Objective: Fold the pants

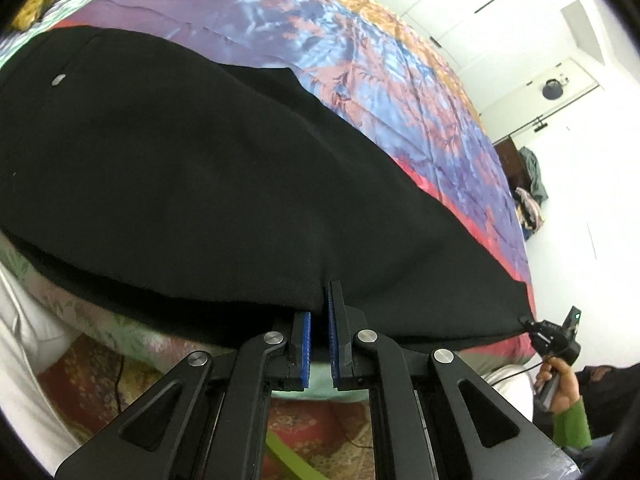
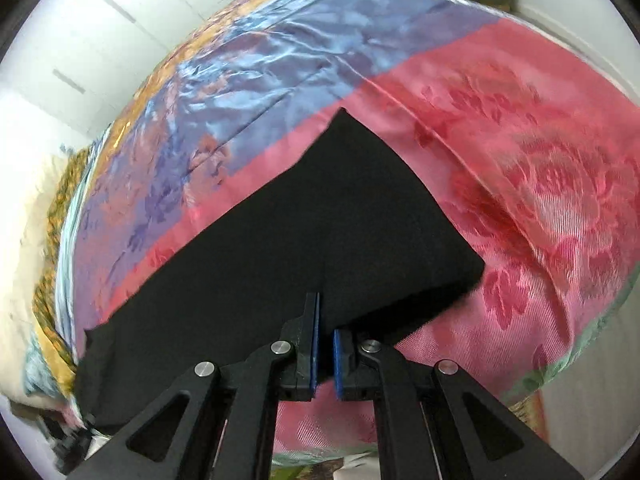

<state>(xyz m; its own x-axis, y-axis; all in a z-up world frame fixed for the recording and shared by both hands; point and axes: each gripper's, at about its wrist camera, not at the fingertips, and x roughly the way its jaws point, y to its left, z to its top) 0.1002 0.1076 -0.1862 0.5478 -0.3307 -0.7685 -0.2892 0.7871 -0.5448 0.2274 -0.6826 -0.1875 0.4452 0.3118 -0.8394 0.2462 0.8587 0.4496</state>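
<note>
Black pants (image 1: 200, 176) lie spread on a colourful bedspread (image 1: 360, 60); a small silver button (image 1: 59, 79) marks the waist end at the far left. My left gripper (image 1: 320, 312) is shut on the pants' near edge, one blue pad above the cloth and one below. My right gripper (image 2: 325, 320) is shut on the near edge of the leg end (image 2: 320, 216), which lies on the pink part of the bedspread (image 2: 540, 184). The right gripper also shows in the left wrist view (image 1: 532, 326), pinching the far hem corner.
The bed edge runs just below both grippers, with a patterned red rug (image 1: 88, 384) on the floor. White wardrobe doors (image 2: 100, 32) stand behind the bed. A pile of clothes (image 1: 530, 196) lies past the bed's far end.
</note>
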